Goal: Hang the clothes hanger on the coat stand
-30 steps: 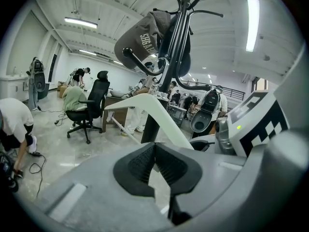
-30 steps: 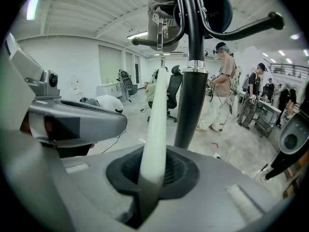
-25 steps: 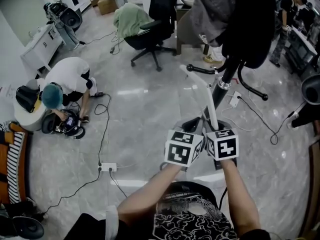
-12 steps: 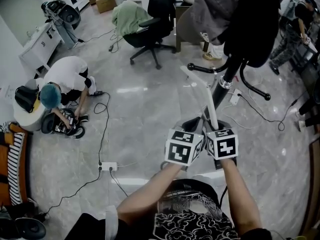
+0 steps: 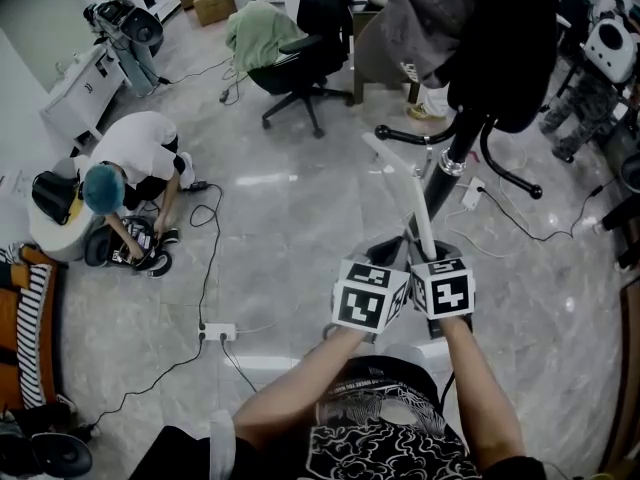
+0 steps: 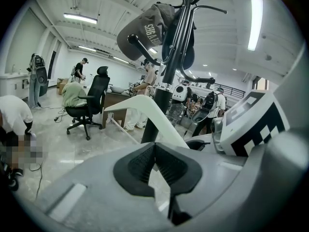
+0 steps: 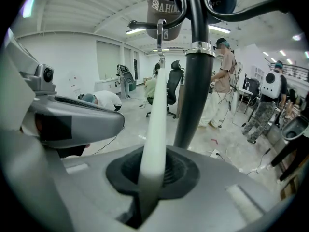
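Note:
The white clothes hanger (image 5: 418,203) rises from my two grippers toward the black coat stand (image 5: 452,163). My right gripper (image 5: 430,255) is shut on the lower end of one hanger arm. That white bar (image 7: 157,115) runs up between its pads. The hanger's metal hook (image 7: 160,33) is up by a curved peg under a hanging cap (image 7: 164,6); I cannot tell whether it rests on the peg. My left gripper (image 5: 385,256) sits close beside the right one. Its pads (image 6: 166,166) meet at the tips with nothing between them, and the hanger (image 6: 145,111) passes beyond them. Jackets (image 5: 470,18) cover the top of the stand.
The stand's curved legs (image 5: 512,180) spread over the floor just ahead. A person (image 5: 130,158) crouches at the left beside cables and a power strip (image 5: 215,334). A black office chair (image 5: 315,38) with green cloth stands farther back. People (image 7: 222,81) and desks are on the right.
Both grippers and the hanger keep their place. Only people at the far right of the room have shifted.

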A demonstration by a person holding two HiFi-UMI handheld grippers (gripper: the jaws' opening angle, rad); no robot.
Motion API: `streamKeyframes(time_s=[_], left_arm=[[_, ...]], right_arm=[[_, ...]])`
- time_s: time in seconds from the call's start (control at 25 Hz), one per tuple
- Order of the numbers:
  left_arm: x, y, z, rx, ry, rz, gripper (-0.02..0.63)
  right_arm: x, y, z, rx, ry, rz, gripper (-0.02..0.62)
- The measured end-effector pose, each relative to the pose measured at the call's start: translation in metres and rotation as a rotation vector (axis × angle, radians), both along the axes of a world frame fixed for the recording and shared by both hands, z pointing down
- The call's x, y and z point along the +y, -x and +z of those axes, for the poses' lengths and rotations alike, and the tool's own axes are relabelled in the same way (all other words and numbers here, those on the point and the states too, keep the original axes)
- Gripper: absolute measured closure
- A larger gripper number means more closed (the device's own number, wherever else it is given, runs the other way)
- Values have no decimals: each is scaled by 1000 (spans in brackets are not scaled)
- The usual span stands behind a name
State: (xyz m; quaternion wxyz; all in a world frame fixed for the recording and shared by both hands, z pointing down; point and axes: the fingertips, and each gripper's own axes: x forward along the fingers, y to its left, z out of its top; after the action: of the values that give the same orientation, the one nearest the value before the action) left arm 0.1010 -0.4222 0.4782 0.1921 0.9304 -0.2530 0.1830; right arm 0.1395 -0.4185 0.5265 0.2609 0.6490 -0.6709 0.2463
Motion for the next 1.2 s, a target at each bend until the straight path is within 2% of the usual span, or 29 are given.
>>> streamKeyframes(time_s=[0.64,1.2], left_arm=[[2,15,7,-12,10,-13,601],[6,14,9,3,12,-11,601]], right_arm=[[-2,7,1,-33,-41,41,541],[6,9,-5,-62,-76,71,471]])
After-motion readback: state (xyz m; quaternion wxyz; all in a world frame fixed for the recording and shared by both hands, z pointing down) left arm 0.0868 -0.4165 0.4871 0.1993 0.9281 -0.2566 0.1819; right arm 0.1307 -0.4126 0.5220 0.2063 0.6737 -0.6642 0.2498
